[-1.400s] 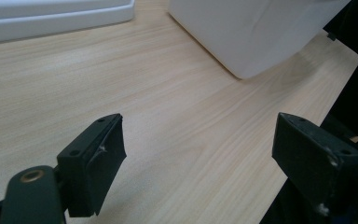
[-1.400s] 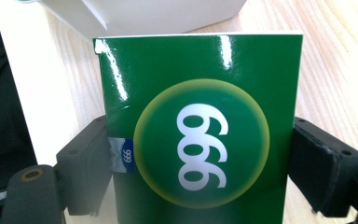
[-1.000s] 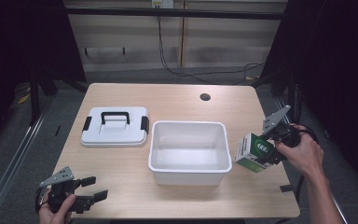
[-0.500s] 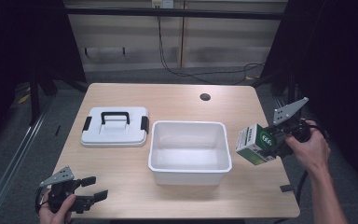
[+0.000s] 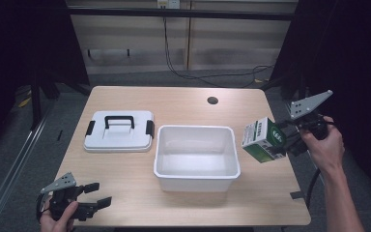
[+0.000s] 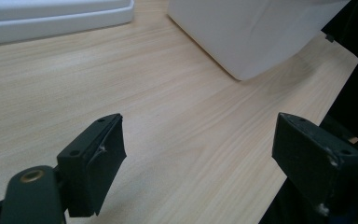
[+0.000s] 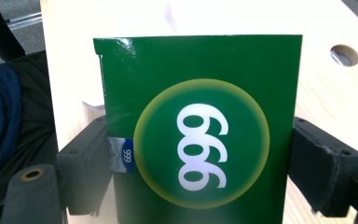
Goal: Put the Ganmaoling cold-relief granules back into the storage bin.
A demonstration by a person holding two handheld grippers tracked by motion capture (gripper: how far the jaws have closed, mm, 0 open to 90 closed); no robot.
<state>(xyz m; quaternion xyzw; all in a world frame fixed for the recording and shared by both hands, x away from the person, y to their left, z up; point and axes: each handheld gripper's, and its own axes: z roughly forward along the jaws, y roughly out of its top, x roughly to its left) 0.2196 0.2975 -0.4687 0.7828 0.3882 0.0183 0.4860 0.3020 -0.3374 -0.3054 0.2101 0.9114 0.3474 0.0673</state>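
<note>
Over the last second the green box point(image 5: 263, 140) has risen off the right side of the bench point(image 5: 125, 169) and now hangs in the air just beside the right wall of the white tub point(image 5: 196, 157), tilted, clamped in the right claw point(image 5: 286, 140). From the right gripper view the two black pads sit flat against opposite narrow sides of the carton point(image 7: 200, 140), the printed face with its yellow circle turned toward the camera. It looks like a light cardboard pack, stiff enough to carry by its sides yet likely to dent if squeezed hard, and its glossy skin could slip, so a hold across the narrow sides near the middle seems the sensible one, which is how it is taken now. Down at the near left corner the left claw point(image 5: 94, 202) rests low over the wood, jaws spread wide with nothing between them, and the left gripper view looks across bare bench point(image 6: 168, 116) toward the tub's corner point(image 6: 251, 32). That tub is open and I can see nothing inside it. Its lid point(image 5: 119, 131), white with a black handle and side clips, lies flat on the bench to the tub's left, just apart from it. My guess is the box is headed into the tub.
</note>
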